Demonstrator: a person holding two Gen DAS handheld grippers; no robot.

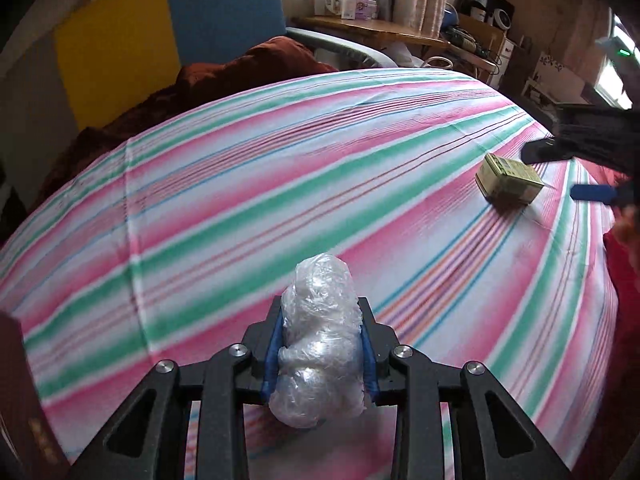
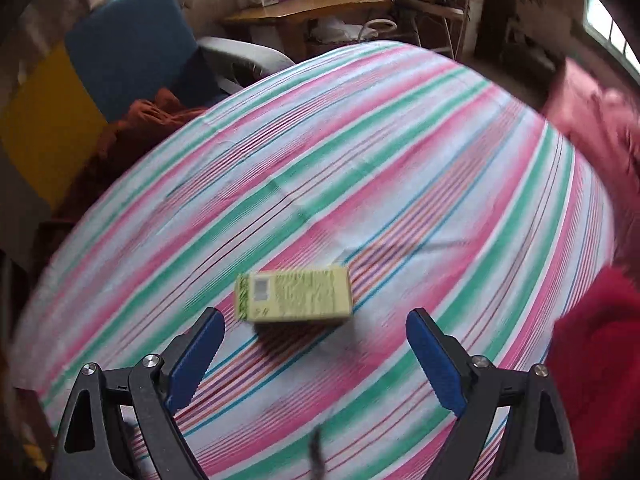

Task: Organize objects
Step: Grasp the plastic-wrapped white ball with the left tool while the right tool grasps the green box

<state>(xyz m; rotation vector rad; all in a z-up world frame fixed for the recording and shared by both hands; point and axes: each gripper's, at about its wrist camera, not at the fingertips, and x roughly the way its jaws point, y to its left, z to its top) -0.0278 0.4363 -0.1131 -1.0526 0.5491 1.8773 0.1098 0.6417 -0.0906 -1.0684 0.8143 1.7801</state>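
My left gripper [image 1: 320, 312] is shut on a crumpled clear plastic bundle [image 1: 318, 340], which stands upright between its blue pads above the striped cloth [image 1: 240, 184]. A pale green box [image 2: 294, 294] with a barcode lies flat on the cloth [image 2: 360, 160], just ahead of my right gripper [image 2: 314, 320]. That gripper is open, its blue fingers [image 2: 198, 354] set wide to either side and a little short of the box. The left wrist view shows the same box [image 1: 508, 178] at the right, with the right gripper [image 1: 560, 172] over it.
A blue and yellow chair back [image 1: 224, 12] and a brown cloth [image 1: 248, 64] lie beyond the cloth's far edge. A wooden shelf [image 1: 368, 32] with boxes stands behind. Red fabric [image 2: 596, 360] sits at the right edge.
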